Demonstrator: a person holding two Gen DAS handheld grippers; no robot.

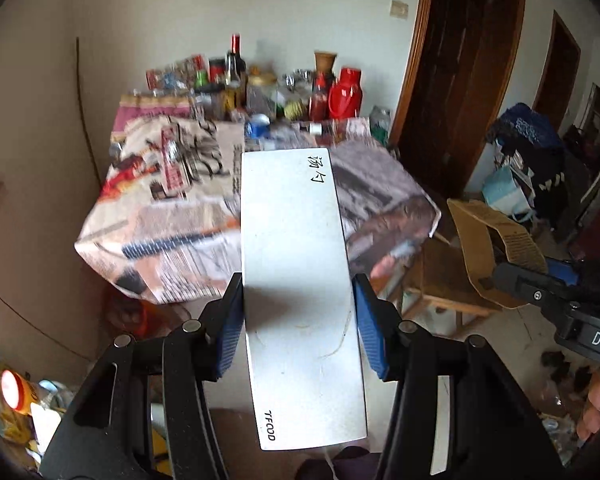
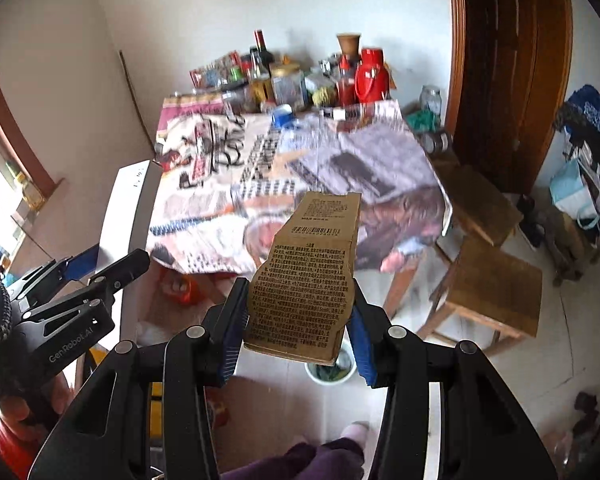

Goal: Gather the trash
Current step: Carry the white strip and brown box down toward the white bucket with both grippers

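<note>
Left wrist view: left gripper (image 1: pixel 298 320) clamped across a long white box (image 1: pixel 296 280), blue pads pressed on both long sides. Long axis running straight out along the fingers, far end over the newspaper-covered table (image 1: pixel 160 216). At far right, the right gripper (image 1: pixel 496 280) gripping a torn brown carton (image 1: pixel 488 240).

Right wrist view: right gripper (image 2: pixel 298 328) closed on the brown carton (image 2: pixel 312 276), printed face up, long axis likewise pointing away toward the table (image 2: pixel 380 184). Just below and beyond the jaws, a small white bin (image 2: pixel 331 370) on the floor, possibly the drop point, though mostly hidden. Closer to the right hand's load than to the white box (image 2: pixel 128 208), held off to the left by the left gripper (image 2: pixel 76 268).
</note>
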